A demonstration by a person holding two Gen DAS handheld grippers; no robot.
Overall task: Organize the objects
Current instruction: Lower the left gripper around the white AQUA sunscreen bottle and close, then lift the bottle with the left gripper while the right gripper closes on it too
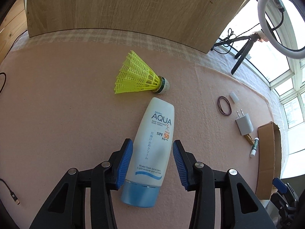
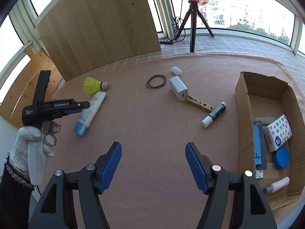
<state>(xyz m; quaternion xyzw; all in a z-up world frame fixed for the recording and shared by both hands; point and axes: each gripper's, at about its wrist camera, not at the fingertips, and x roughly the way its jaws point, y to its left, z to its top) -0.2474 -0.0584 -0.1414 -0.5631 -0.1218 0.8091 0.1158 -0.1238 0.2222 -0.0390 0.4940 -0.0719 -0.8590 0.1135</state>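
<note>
Now the left gripper (image 1: pixel 152 159) straddles the white plastic sunscreen tube with a blue cap (image 1: pixel 152 143), jaws apart, right pad clear. Centre the pads on its body before squeezing. It lies flat near the desk's left edge, cap toward the near edge, beside the yellow shuttlecock (image 1: pixel 137 75). The right gripper (image 2: pixel 153 164) hangs open, empty.

Wooden panel (image 2: pixel 99 28) standing upright at the back of the pink-covered table (image 2: pixel 152 133), ring light (image 1: pixel 274 19) sitting on a black tripod (image 2: pixel 193 24) by the window (image 2: pixel 247 15), power strip (image 2: pixel 166 41) lying beside it, cable (image 1: pixel 11 194) trailing at the table's edge
</note>
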